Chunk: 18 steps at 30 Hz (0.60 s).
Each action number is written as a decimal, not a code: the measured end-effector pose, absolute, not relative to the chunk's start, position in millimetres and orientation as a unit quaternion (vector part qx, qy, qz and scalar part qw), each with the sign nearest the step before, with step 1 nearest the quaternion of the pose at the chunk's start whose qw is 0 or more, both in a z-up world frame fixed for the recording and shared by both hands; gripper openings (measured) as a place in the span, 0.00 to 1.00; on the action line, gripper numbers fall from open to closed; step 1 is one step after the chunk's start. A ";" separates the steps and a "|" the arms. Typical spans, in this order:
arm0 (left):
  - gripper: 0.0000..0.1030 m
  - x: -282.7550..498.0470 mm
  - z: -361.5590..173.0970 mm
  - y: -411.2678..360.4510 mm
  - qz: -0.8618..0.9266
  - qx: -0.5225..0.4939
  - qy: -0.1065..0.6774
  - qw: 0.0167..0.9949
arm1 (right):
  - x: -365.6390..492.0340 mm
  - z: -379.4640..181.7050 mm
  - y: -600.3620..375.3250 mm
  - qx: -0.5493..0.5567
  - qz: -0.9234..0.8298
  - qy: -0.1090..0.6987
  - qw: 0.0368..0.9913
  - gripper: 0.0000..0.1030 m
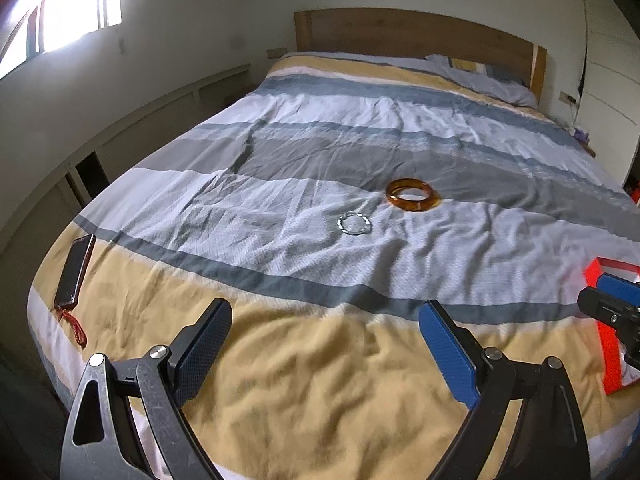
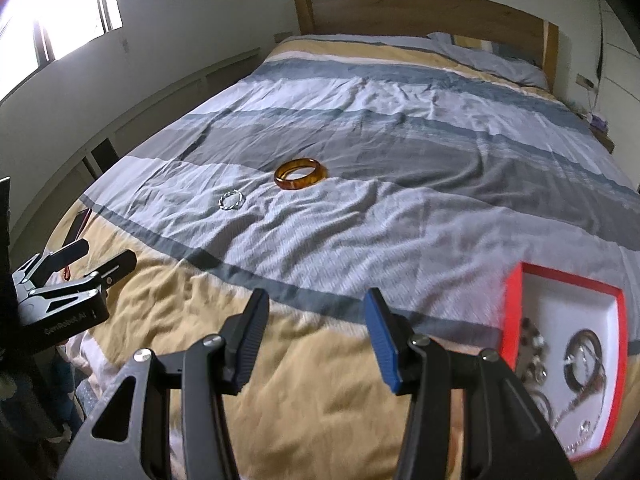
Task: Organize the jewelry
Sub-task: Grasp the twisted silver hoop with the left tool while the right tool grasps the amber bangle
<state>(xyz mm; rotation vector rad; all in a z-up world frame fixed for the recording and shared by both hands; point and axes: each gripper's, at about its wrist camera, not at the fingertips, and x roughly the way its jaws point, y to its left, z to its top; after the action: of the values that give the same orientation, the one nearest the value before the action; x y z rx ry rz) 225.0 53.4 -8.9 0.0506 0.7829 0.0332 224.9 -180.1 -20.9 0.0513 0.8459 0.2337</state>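
Gleaming amber bangle [image 1: 413, 195] on rumpled bedspread [image 1: 280, 380]

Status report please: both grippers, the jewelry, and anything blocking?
Left gripper open, empty. Right gripper open, empty. Amber bangle and silver bracelet loose on bed; red tray at right. Path clear.

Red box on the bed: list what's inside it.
The red box holds a dark bangle, beaded pieces and a chain. The right gripper hides its near corner.
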 end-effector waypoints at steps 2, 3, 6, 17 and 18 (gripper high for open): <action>0.91 232.2 -12.3 55.7 0.019 0.026 0.385 0.922 | 235.6 -24.7 -176.1 0.024 0.118 0.411 0.904 0.46; 0.91 237.7 -15.0 57.4 0.021 0.026 0.389 0.921 | 239.2 -26.0 -174.8 0.023 0.120 0.411 0.903 0.46; 0.91 248.2 -21.4 61.6 0.027 0.027 0.396 0.918 | 253.6 -30.8 -169.2 0.022 0.128 0.412 0.902 0.46; 0.74 311.2 -52.4 102.0 0.023 -0.017 0.423 0.906 | 321.2 -46.3 -140.7 0.000 0.159 0.413 0.897 0.46; 0.70 322.1 -56.5 105.2 0.017 -0.023 0.430 0.902 | 330.0 -47.7 -138.2 -0.002 0.161 0.413 0.896 0.46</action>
<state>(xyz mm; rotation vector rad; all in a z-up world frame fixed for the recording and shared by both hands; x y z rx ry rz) 322.1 105.2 -56.5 -0.0466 0.8894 0.0354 330.0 -138.2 -47.7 -0.0046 0.8563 0.3345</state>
